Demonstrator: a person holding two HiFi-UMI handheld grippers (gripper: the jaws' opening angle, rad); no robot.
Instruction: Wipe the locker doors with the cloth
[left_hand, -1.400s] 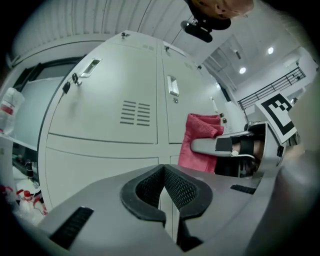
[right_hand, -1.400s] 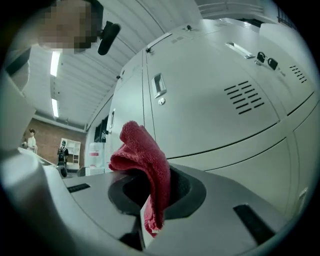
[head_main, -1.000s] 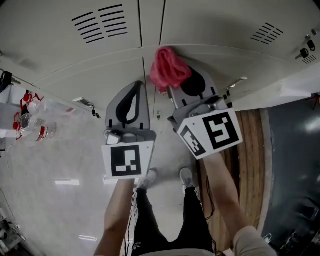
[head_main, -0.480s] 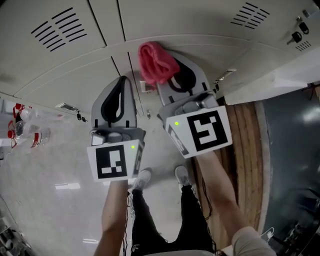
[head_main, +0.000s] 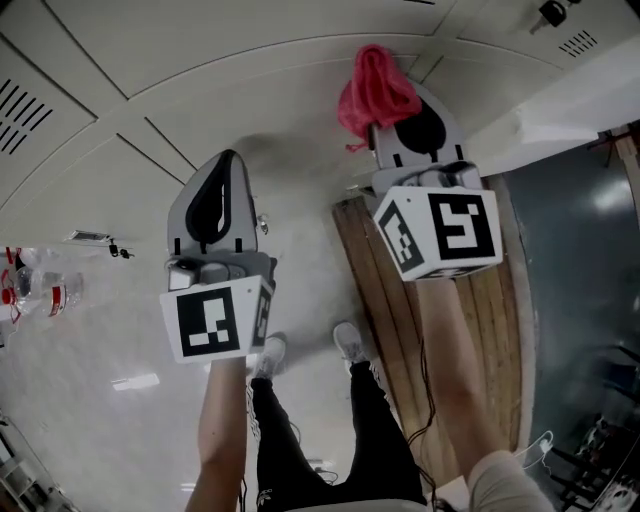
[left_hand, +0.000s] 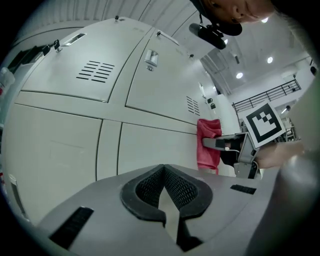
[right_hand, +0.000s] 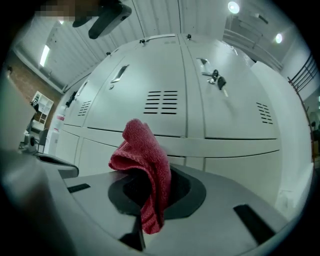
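The pale grey locker doors (head_main: 250, 70) fill the top of the head view. A red cloth (head_main: 375, 88) is bunched in my right gripper (head_main: 395, 105), which is shut on it and holds it against a door. In the right gripper view the cloth (right_hand: 145, 165) hangs out of the right gripper (right_hand: 150, 197), with vented doors (right_hand: 200, 110) behind it. My left gripper (head_main: 228, 158) is shut with nothing in it and points at the doors to the cloth's left. The left gripper view looks past the left gripper (left_hand: 164, 170) to the cloth (left_hand: 208, 145) lying on a door (left_hand: 65, 135).
Keys hang from a lock (right_hand: 216, 77) on an upper door. Below the right arm runs a wooden floor strip (head_main: 400, 290), with dark flooring (head_main: 580, 300) to its right. Water bottles (head_main: 35, 285) lie at the far left. The person's shoes (head_main: 350, 345) stand on the pale floor.
My right gripper has carried the cloth to the right along the locker fronts. The left gripper has followed beside it, still shut and empty. The vented doors have slid to the view's left.
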